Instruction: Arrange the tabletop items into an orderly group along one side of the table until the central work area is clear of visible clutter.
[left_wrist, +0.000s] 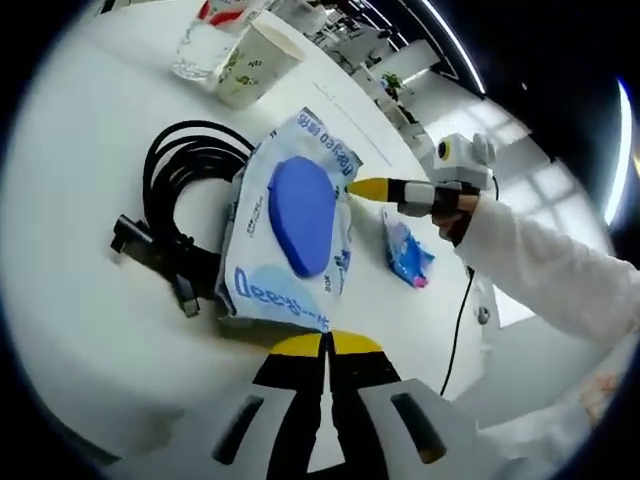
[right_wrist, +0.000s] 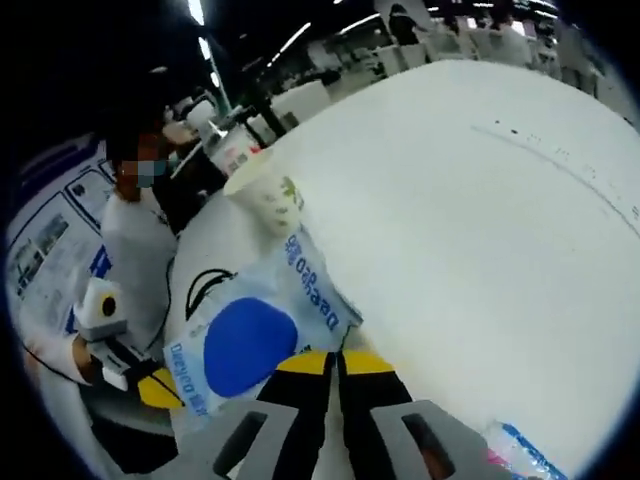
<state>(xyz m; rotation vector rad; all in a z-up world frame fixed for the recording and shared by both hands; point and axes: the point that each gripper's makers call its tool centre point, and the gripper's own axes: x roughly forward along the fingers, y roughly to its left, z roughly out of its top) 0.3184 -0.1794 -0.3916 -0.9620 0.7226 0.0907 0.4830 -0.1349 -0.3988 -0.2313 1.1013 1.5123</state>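
White table (right_wrist: 480, 200) lies open beyond wipes pack (left_wrist: 290, 225), both grippers pinching its edges.

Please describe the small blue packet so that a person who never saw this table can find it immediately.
On the white table, find the big wet wipes pack with the blue oval lid. The small blue packet lies apart from it, beyond the right gripper. It is far smaller than the pack and has a pink spot at one end.

White long sleeve (left_wrist: 545, 270); black grippers, yellow tips: left gripper (left_wrist: 327, 345), right gripper (right_wrist: 335, 362).
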